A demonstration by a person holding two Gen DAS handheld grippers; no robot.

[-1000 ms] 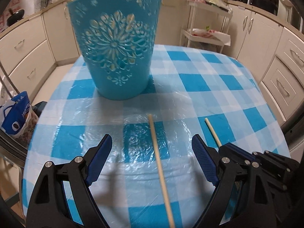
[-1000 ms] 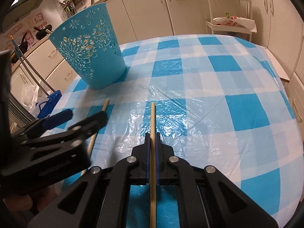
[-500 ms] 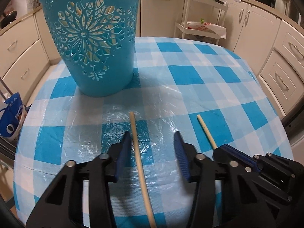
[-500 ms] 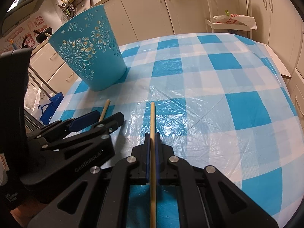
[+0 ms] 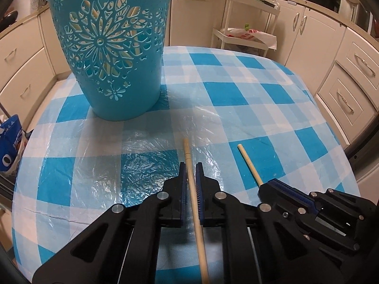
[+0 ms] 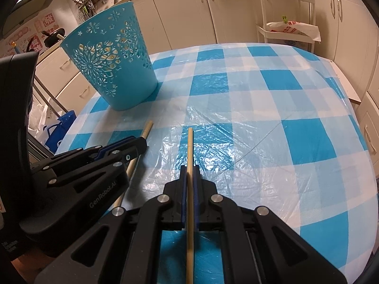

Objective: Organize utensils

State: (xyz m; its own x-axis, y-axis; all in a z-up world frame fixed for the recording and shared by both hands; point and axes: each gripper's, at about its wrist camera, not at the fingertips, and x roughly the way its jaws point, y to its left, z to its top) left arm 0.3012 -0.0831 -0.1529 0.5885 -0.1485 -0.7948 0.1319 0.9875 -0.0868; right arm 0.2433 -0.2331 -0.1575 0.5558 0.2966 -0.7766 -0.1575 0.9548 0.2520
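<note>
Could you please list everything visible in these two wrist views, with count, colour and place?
Chopsticks: two, pale wood, side by side on the table; one lies between the left tool's pads, the other is clamped in the right tool.
Basket: one, turquoise with flower cut-outs, upright at the far left of the table.
Tablecloth: one, blue-and-white check under clear plastic, covering the table.
Cabinets: cream, around the room.
Shelf trolley: one, white, beyond the table, holding plastic bags.
Bag: one, blue and white, on the floor at left.
Left tool: black with blue pads; its jaws have just been closing around its chopstick.
Right tool: black with blue pads, shut on its chopstick.
</note>
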